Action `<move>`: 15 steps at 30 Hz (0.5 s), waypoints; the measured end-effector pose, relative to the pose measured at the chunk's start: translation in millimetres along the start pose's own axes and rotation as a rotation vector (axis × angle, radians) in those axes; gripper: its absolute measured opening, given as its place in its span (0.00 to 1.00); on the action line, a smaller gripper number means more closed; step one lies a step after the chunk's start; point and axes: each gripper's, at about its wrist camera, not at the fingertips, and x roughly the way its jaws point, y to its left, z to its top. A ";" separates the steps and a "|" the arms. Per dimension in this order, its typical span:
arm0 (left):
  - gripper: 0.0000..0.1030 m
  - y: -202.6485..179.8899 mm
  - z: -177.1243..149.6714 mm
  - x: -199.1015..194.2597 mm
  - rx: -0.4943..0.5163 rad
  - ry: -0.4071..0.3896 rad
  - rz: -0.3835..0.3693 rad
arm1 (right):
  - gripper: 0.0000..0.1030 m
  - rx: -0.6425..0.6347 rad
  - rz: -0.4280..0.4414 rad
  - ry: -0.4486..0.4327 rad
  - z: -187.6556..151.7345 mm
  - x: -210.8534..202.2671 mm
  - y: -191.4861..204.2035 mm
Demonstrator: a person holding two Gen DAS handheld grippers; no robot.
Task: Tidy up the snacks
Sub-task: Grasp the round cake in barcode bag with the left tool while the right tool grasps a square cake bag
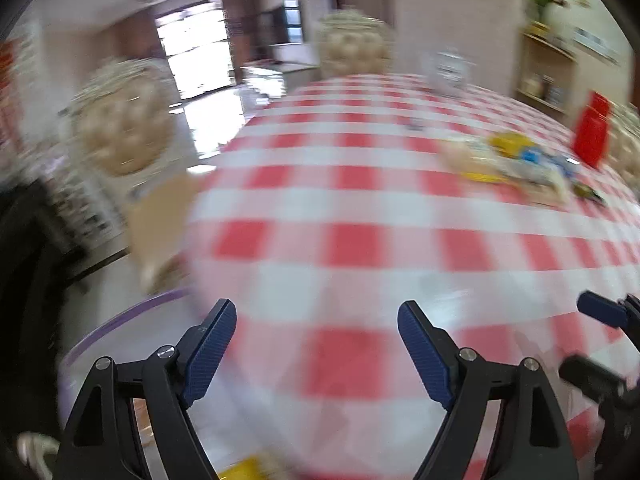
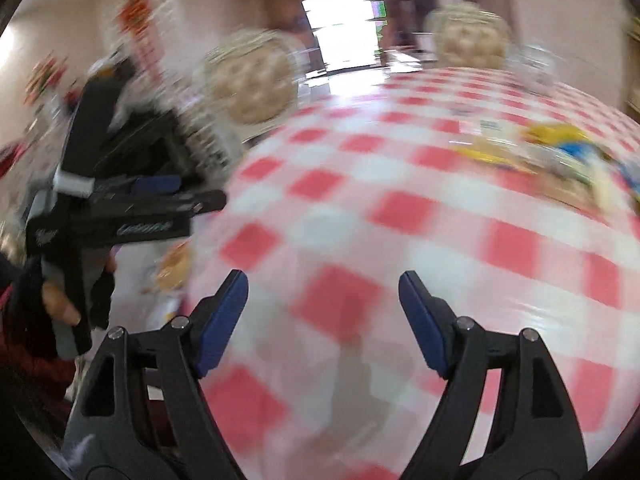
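Snacks in yellow and blue wrappers (image 1: pixel 516 160) lie piled far right on the red-and-white checked worktop (image 1: pixel 352 208), not yet sorted, both grippers' jaws wide and empty.

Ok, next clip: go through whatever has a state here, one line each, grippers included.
left gripper: open, empty, above the tablecloth.
right gripper: open, empty, above the tablecloth.
snack pile: loose heap on the far right of the table, untouched, too blurred to tell packets apart.
red box: upright behind the pile.
clear container: by the left gripper at the table's near-left edge, contents unclear.
checked tablecloth: spread flat.
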 end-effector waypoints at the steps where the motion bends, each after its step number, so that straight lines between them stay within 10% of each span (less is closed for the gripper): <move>1: 0.82 -16.3 8.1 7.9 0.019 0.007 -0.049 | 0.78 0.030 -0.024 -0.009 0.2 -7.2 -14.6; 8: 0.82 -96.2 87.4 81.2 -0.104 0.080 -0.323 | 0.78 0.312 -0.167 -0.088 -18.4 -62.4 -124.2; 15: 0.82 -152.3 158.2 157.2 -0.155 0.136 -0.205 | 0.78 0.392 -0.177 -0.109 -23.9 -74.6 -147.4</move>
